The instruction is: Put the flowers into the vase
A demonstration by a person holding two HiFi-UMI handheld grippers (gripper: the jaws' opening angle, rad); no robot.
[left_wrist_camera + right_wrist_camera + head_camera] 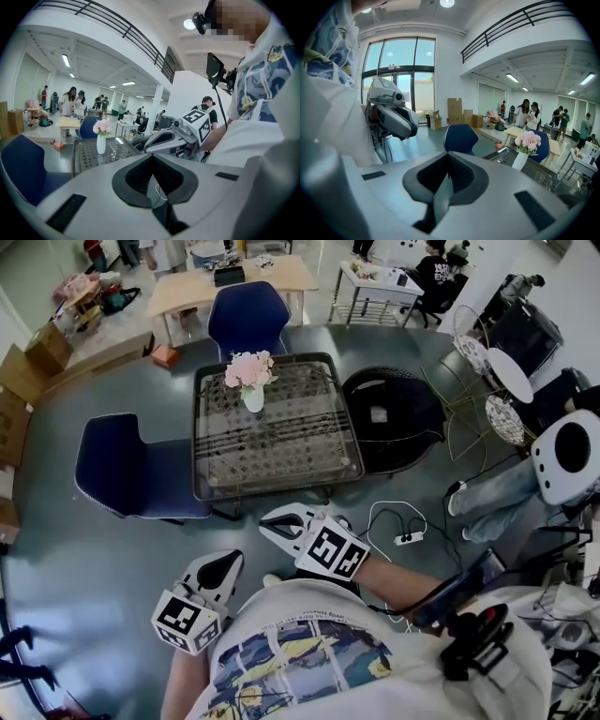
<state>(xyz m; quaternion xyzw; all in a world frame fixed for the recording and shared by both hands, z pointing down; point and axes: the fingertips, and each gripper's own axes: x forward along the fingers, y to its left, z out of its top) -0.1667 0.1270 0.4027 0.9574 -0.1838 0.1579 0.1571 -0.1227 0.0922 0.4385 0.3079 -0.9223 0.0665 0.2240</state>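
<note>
1. The vase (253, 399) is white and stands upright on the glass-topped table (196, 437), close to the far edge and toward the far left corner.
2. The flowers (249, 369), a bunch of pale pink blooms, are already in the vase, with their heads spread above its mouth.
3. The rest of the table top carries nothing else that can be made out.
4. The left gripper (225, 568) is held low by the person's body, on the near side of the table and well apart from it. Its jaws are closed together with nothing between them.
5. The right gripper (281, 524) is also in front of the person, a little nearer the table's near edge than the left one but not over it. Its jaws are pressed together and hold nothing.
6. The two grippers are near each other, side by side, and both point toward the table. Neither touches the vase or the flowers.
7. One blue chair (248, 320) stands at the table's far edge, and another blue chair (131, 470) stands at its left edge.
8. A round black seat (392, 418) is just beside the table's right edge.
9. A white power strip (408, 538) with looping cables lies on the floor (84, 559), beyond the near right corner.
</note>
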